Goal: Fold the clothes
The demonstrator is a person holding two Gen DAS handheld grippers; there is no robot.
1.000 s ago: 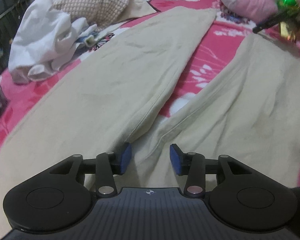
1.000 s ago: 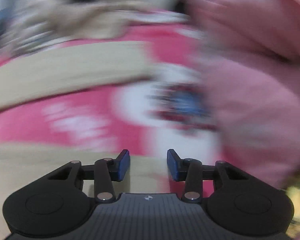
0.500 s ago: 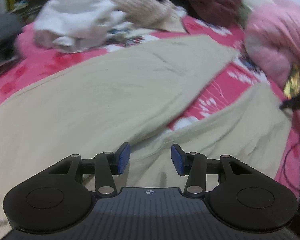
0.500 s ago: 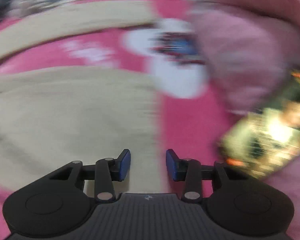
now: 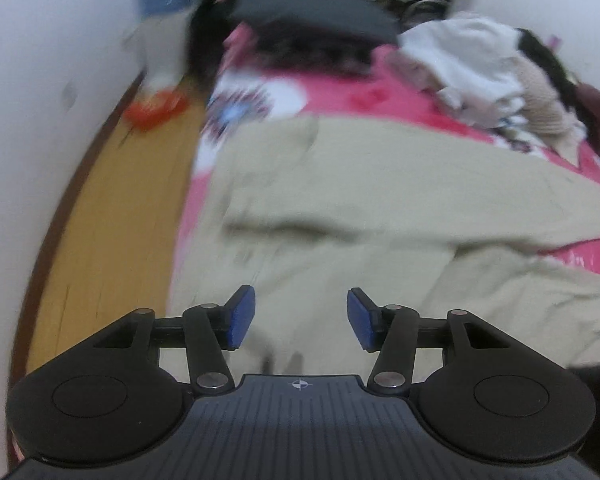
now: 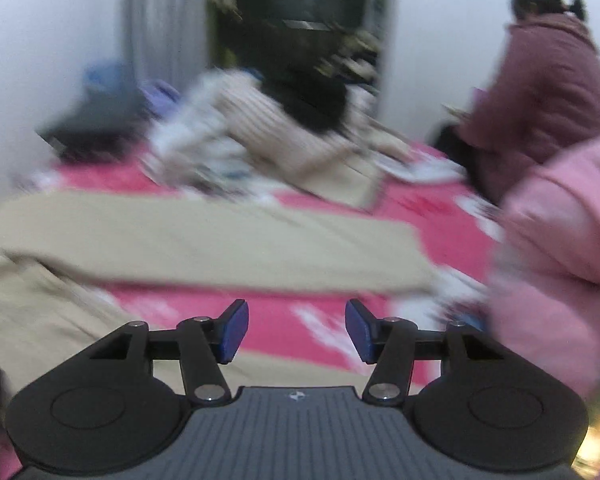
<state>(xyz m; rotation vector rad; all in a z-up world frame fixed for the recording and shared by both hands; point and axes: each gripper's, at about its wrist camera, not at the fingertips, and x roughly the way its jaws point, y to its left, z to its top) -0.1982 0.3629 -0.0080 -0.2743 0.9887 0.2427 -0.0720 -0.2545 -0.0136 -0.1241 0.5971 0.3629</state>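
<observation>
Beige trousers (image 5: pixel 380 200) lie spread on a pink flowered bedspread (image 5: pixel 340 100). In the left wrist view their waist end is near the bed's left edge and my left gripper (image 5: pixel 301 318) is open and empty just above the cloth. In the right wrist view one beige trouser leg (image 6: pixel 204 244) runs across the bed. My right gripper (image 6: pixel 297 332) is open and empty over the pink bedspread (image 6: pixel 300 320) between the two legs. Both views are blurred.
A heap of white and beige clothes (image 5: pixel 480 68) lies at the far side of the bed; it also shows in the right wrist view (image 6: pixel 236 128). A wooden floor (image 5: pixel 112 216) and white wall lie left of the bed. A person in a maroon jacket (image 6: pixel 540 80) sits at the far right, and a pink garment (image 6: pixel 560 248) is close on the right.
Both grippers have swung: the left view has turned left from the trouser legs toward the waist and bed edge, the right view has lifted from the bedspread to the room. Both stay open.
</observation>
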